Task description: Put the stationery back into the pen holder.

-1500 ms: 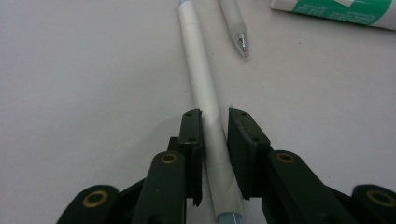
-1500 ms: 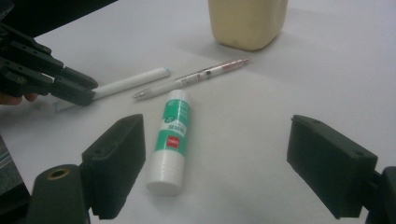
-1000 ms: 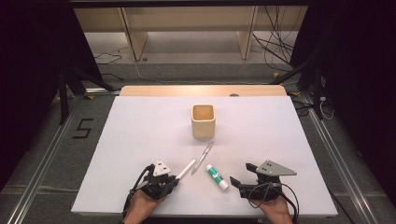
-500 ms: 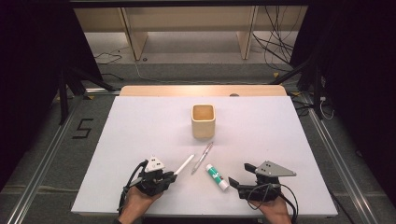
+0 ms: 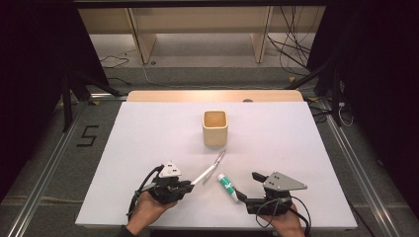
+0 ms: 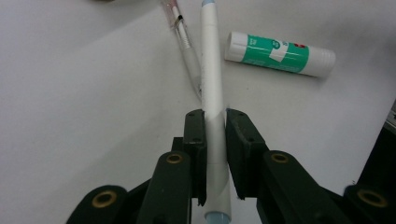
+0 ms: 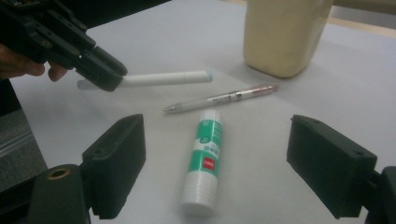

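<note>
So the left gripper (image 5: 190,184) is sitting a bit lower and further left on the sheet than it was a second ago, and the slim white marker with pale blue ends (image 5: 203,175) is coming along with it, angled up toward the middle of the table. In the left gripper view the two black jaws are pressing in on the marker's barrel (image 6: 213,116) from both sides, near its back end, so it's clamped and starting to lift off the white table cover (image 5: 148,138); from the right gripper view it's looking raised, hanging out of those jaws above the surface. The clear pen with the pinkish tip (image 5: 217,159) is lying just beside it, and the green-and-white glue stick (image 5: 227,186) is lying flat between the two grippers. The right gripper (image 5: 245,187) is hovering with its jaws spread wide, framing the glue stick (image 7: 204,158) but not touching it. My read: this is the pick-up step for the marker, and the square beige cup (image 5: 215,128) standing further back looks like the drop-off spot. Next move probably needs a clean lift without nudging the pen, then tipping the marker upright over the cup's mouth.
</note>
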`<state>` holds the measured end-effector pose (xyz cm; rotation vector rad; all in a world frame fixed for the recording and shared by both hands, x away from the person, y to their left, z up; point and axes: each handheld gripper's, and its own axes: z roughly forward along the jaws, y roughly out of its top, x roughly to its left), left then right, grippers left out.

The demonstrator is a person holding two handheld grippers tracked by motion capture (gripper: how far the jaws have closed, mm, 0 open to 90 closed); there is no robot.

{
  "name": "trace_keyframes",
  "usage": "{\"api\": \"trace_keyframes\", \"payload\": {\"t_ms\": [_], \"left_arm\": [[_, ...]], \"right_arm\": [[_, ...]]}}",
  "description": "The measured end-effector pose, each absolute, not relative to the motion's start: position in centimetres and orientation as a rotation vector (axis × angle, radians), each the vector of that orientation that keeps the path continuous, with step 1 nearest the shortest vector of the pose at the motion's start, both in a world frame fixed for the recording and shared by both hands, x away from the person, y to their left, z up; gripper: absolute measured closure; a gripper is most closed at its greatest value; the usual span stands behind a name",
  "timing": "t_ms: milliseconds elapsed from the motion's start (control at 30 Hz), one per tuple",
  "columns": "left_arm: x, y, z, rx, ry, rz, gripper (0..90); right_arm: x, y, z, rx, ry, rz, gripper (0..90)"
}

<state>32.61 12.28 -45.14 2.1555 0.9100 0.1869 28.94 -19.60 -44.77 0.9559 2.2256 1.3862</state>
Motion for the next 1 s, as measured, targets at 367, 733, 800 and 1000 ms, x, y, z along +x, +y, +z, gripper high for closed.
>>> {"api": "trace_keyframes", "payload": {"t_ms": [367, 733, 800, 1000], "left_arm": [[33.2, 10.8, -43.5, 2.205, 0.838, 0.136, 78.3], [33.6, 9.5, -42.3, 2.243, 0.774, 0.101, 78.3], [33.6, 9.5, -42.3, 2.249, 0.767, 0.096, 78.3], [33.5, 9.1, -42.5, 2.273, 0.751, 0.073, 78.3]], "right_arm": [[28.7, -17.9, -44.3, 0.808, 2.237, 1.336, 20.2], [28.9, -15.8, -43.8, 0.650, 2.237, 1.238, 20.9], [28.9, -15.4, -44.0, 0.618, 2.243, 1.217, 21.4], [28.5, -14.1, -44.5, 0.484, 2.236, 1.106, 22.7]]}}
